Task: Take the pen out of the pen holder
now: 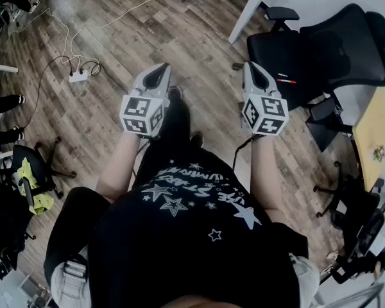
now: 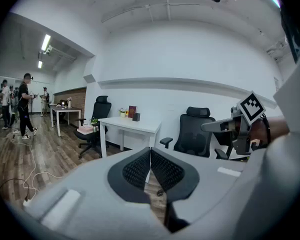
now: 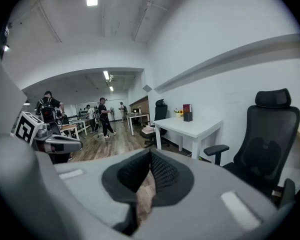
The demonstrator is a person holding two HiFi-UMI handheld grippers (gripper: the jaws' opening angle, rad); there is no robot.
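I hold both grippers out at waist height over a wooden floor. My left gripper (image 1: pixel 158 70) (image 2: pixel 150 149) is shut with nothing between its jaws. My right gripper (image 1: pixel 251 67) (image 3: pixel 150 153) is shut and empty too. Far ahead stands a white desk (image 2: pixel 140 126) (image 3: pixel 200 129). On it sits a small dark container (image 2: pixel 136 117) (image 3: pixel 188 116) that may be the pen holder; no pen can be made out in it from here. Two thin pen-like items (image 1: pixel 285 80), one red, lie on a black chair's seat close to my right gripper.
Black office chairs (image 1: pixel 321 50) (image 2: pixel 194 134) (image 3: pixel 270 139) stand ahead and to the right. A power strip (image 1: pixel 79 77) with cables lies on the floor at the left. A wood-topped table (image 1: pixel 374 140) is at the right edge. Several people (image 2: pixel 25 104) stand far down the room.
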